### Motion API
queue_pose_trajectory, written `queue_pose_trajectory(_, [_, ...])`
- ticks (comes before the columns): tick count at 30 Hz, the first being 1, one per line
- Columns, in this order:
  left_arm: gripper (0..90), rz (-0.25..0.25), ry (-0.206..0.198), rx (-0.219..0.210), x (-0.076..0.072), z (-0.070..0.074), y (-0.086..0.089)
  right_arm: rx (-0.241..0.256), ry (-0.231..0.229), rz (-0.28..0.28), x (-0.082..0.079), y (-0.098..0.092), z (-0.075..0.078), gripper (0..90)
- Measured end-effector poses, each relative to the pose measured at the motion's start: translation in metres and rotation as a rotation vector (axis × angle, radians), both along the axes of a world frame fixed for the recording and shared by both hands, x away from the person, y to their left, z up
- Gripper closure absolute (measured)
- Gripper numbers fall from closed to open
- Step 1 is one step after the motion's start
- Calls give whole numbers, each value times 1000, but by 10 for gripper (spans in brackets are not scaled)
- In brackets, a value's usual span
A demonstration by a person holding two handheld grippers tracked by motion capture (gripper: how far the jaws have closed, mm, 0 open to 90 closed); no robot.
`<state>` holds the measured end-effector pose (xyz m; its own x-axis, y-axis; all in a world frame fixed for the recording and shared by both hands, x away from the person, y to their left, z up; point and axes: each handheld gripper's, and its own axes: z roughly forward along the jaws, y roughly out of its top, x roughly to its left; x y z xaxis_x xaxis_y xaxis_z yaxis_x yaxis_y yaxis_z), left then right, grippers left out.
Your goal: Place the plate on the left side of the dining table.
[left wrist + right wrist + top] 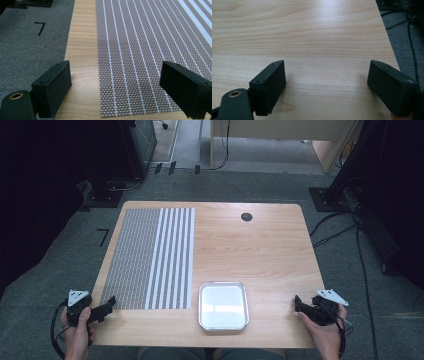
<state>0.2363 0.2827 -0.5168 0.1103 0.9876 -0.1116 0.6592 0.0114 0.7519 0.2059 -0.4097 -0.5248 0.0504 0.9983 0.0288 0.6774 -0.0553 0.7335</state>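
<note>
My left hand-held gripper (102, 310) sits spread and empty at the near-left corner of the tabletop (260, 250), just over the near edge of the striped mat (150, 260), whose long axis runs away from me. The tray (223, 305) lies between both; my right hand-held gripper (301, 306), also spread, looks slightly nearer.

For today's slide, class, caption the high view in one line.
Two open hand-held grippers, left and right, flank an empty metal tray and striped woven placemat on a wooden table.
</note>
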Motion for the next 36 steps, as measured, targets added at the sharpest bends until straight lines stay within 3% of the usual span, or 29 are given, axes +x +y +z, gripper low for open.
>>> queue_pose_trajectory(7, [103, 20, -25, -4, -3, 4, -2, 45, -18, -30, -1, -3, 2, 161])
queue_pose_trajectory(10, [103, 22, -38, -54, -4, 11, -5, 69, -37, -34, -1, -3, 5, 150])
queue_pose_trajectory(19, [74, 57, -106, 3, -8, 32, -29, 97, -95, -57, -4, 6, 19, 150])
queue_pose_trajectory(23, [74, 44, -125, -3, -10, 36, -38, 107, -116, -66, -5, 12, 25, 157])
queue_pose_trajectory(31, [76, 12, -117, 2, -9, 39, -57, 113, -133, -47, -4, 29, 33, 160])
queue_pose_trajectory(36, [76, -23, -126, 2, -7, 42, -77, 114, -135, -35, -5, 40, 36, 166])
